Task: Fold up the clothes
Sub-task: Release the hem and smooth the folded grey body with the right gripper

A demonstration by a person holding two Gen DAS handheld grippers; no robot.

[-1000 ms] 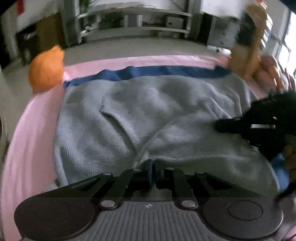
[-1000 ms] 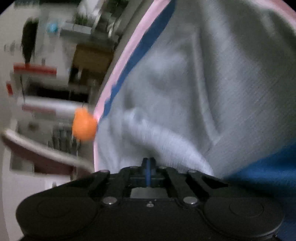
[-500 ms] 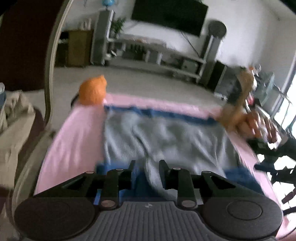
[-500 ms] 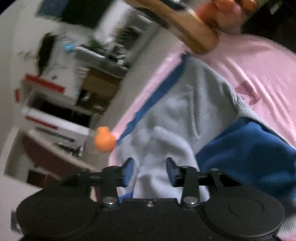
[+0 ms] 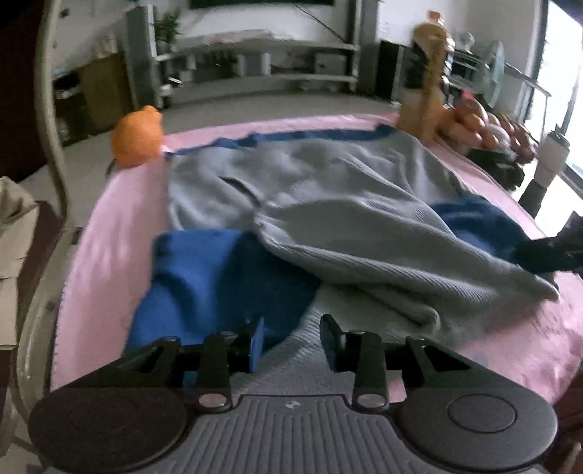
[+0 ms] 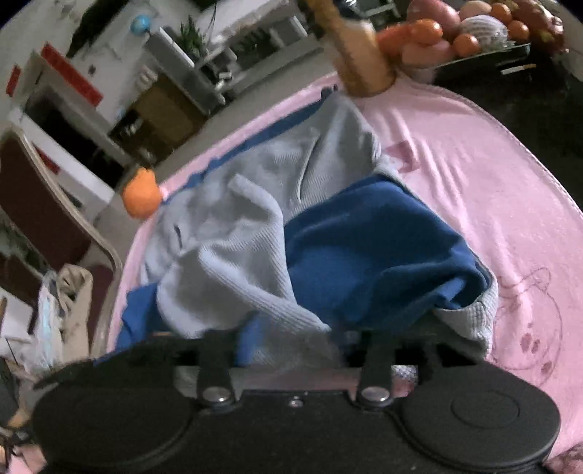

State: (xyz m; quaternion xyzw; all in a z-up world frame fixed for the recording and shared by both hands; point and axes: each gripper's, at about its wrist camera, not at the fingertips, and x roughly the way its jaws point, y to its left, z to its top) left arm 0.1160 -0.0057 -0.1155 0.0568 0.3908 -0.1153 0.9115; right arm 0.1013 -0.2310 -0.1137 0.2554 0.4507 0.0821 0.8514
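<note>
A grey knit garment (image 5: 328,189) with a blue lining (image 5: 218,277) lies rumpled on a pink cloth (image 5: 120,204). One grey part is folded over the middle, with blue showing on both sides. My left gripper (image 5: 291,341) is open just above the garment's near edge, holding nothing. My right gripper (image 6: 291,335) is open, its fingers partly hidden by grey and blue fabric (image 6: 364,248) bunched right in front of it. The right gripper also shows at the right edge of the left wrist view (image 5: 550,248).
An orange ball-like object (image 5: 136,140) sits at the far left corner of the cloth. A tall amber bottle (image 5: 426,76) and a pile of fruit (image 6: 470,29) stand at the far right. A chair (image 6: 54,218) with clothes stands left of the table.
Both grippers were shut on the garment a second ago. They have opened, let the fabric go and pulled back toward the near edge. The grey part now lies folded over.
</note>
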